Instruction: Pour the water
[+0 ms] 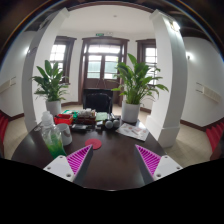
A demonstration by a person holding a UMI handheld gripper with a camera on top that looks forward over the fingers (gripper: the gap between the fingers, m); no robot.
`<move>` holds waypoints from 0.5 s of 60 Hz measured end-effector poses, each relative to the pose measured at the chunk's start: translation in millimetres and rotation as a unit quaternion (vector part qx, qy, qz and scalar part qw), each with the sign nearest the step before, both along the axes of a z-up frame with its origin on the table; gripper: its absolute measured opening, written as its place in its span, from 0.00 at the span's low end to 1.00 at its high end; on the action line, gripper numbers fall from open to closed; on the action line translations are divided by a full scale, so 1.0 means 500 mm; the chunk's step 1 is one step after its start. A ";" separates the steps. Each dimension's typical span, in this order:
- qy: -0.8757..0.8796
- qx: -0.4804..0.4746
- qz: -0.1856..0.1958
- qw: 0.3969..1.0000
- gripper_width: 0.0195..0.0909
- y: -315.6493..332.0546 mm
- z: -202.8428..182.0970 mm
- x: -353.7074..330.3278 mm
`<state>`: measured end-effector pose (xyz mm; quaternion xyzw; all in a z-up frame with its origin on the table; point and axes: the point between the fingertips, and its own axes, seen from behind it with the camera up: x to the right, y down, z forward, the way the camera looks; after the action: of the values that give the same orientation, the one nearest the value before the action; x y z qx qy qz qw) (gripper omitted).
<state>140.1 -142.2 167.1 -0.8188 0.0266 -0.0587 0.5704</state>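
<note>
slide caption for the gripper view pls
Open tool above a dark round table, bottles ahead left, potted plants beyond.

The table (110,158) looks like dark wood with a smooth, faintly glossy top. The gripper (112,160) has pale, matt plastic-looking fingers; its pads (78,160) are magenta with a ribbed, rubbery surface. A clear bottle (48,128) seems glossy plastic. Both plant pots (130,113) look like smooth white ceramic. Doors (101,66) beyond have dark wooden frames and glass panes
</note>
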 end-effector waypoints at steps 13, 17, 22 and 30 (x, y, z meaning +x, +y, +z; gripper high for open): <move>0.031 0.007 0.086 0.996 0.93 -0.056 -0.098 -0.186; 0.043 0.013 0.113 0.993 0.93 -0.058 -0.118 -0.257; 0.055 0.028 0.135 0.989 0.93 -0.029 -0.120 -0.327; 0.052 0.059 0.136 0.988 0.93 0.053 -0.108 -0.374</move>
<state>-46.9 -115.5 112.9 -0.7819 -0.0519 0.0635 0.6180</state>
